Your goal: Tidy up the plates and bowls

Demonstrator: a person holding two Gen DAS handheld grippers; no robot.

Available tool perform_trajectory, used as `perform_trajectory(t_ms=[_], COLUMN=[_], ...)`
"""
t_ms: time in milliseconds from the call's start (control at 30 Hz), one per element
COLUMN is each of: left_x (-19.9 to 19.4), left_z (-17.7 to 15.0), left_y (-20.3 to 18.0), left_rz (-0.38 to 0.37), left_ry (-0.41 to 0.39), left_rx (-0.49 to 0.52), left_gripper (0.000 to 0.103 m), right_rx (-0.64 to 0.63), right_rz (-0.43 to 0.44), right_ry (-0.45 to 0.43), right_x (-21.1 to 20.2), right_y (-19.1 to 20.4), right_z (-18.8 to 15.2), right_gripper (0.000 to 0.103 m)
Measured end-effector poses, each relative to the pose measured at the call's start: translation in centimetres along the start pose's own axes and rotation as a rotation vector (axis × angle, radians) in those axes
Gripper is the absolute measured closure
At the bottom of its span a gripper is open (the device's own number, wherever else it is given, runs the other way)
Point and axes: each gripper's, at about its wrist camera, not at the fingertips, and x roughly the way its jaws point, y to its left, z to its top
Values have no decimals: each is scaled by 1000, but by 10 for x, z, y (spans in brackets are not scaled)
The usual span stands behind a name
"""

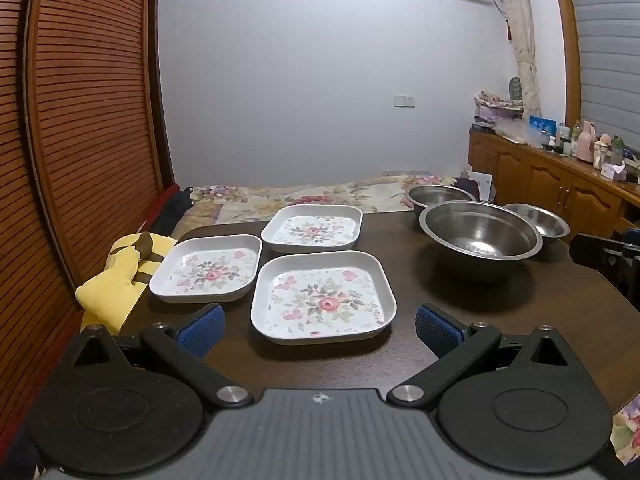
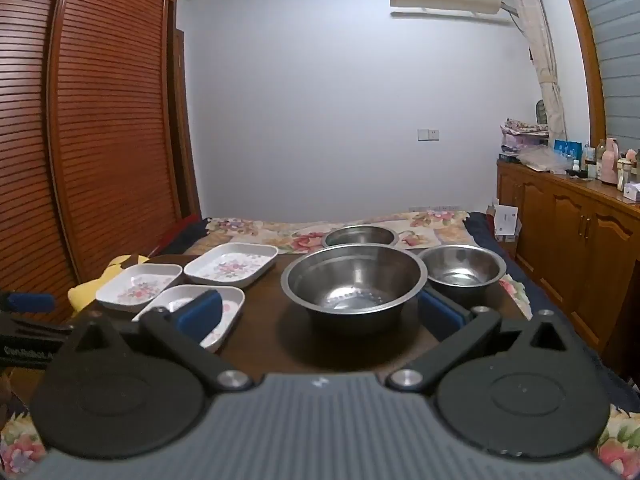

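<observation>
We hold both grippers over the near edge of the dark wooden table (image 1: 460,312), which carries everything; the large steel bowl (image 2: 354,282) stands on its right half, centred between our right gripper (image 2: 320,314) and its spread blue fingers (image 2: 200,314), which flank it near its base without touching it, so that gripper is wide apart and holds nothing; behind this bowl, at the far edge, sits a medium steel bowl (image 2: 360,236), and just beside it toward the right edge a small steel bowl (image 2: 462,270); on the table's left half lie three square floral plates, apart from one another; the nearest plate (image 1: 323,300) lies just ahead of our left gripper (image 1: 320,330), between the lines of its parted fingers (image 1: 202,330), untouched; the left plate (image 1: 206,268) rests at the left edge, and the far plate (image 1: 312,228) lies behind them; a yellow cushion (image 1: 116,280) sits off the left edge.
</observation>
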Motion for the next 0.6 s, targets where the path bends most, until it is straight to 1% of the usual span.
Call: perform_trajectory(t_ms=[33,233,300,500,600], left_x=[0,5,-2,-2,-2], left_z=[0,3,2,3,2], left_y=[0,0,2,4,2], left_rz=[-1,-11,8,7,9], left_ry=[1,10,-7,-8,-11], left_rx=[0,2,-3,-3,-4], left_gripper=[0,0,0,0,0], right_rx=[4,4,4,5,5], right_rz=[-1,1,2,-3,-10], right_ry=[12,13,15,13,16], right_x=[1,0,1,-2,0], right_y=[0,-1,-2,-9,-4], right_z=[0,0,0,0,-2], right_gripper=[0,0,0,0,0])
